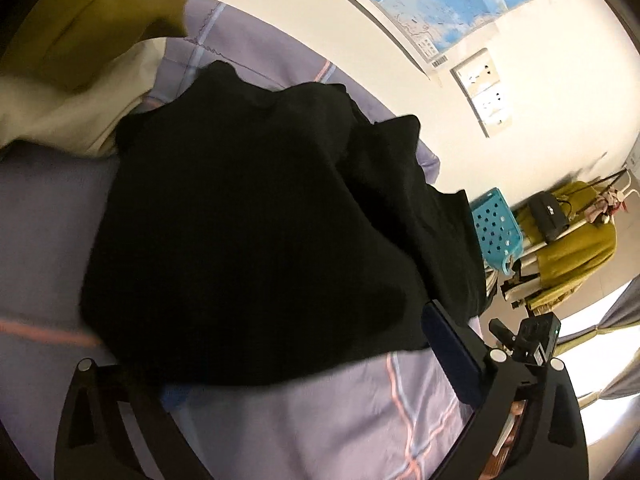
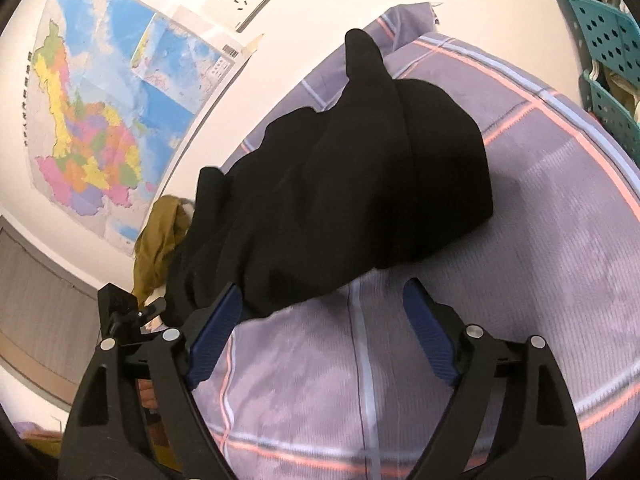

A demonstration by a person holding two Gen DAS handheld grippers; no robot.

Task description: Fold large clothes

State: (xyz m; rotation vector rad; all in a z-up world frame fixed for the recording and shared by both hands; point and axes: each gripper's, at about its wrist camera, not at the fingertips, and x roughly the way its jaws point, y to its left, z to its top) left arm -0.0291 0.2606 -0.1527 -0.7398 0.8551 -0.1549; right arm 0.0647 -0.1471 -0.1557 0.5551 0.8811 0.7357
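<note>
Bed (image 2: 520, 280) bore a black garment (image 2: 340, 184); both grippers (image 1: 288, 360) (image 2: 324, 320) gaped, released. Its near hem should be pinched evenly.

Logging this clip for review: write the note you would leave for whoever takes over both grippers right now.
Left gripper: open, holding nothing, at the near edge of the black garment; its left finger is partly hidden by cloth.
Right gripper: open, empty, over the bedsheet just short of the garment's hem; its left pad is close to the cloth.
The garment lies bunched on the bed, with wrinkles and a piece sticking up at the far end. A mustard and cream clothes pile sits beyond it.
Done: no neat fold visible.
Left: spread the garment flat, then fold it.
</note>
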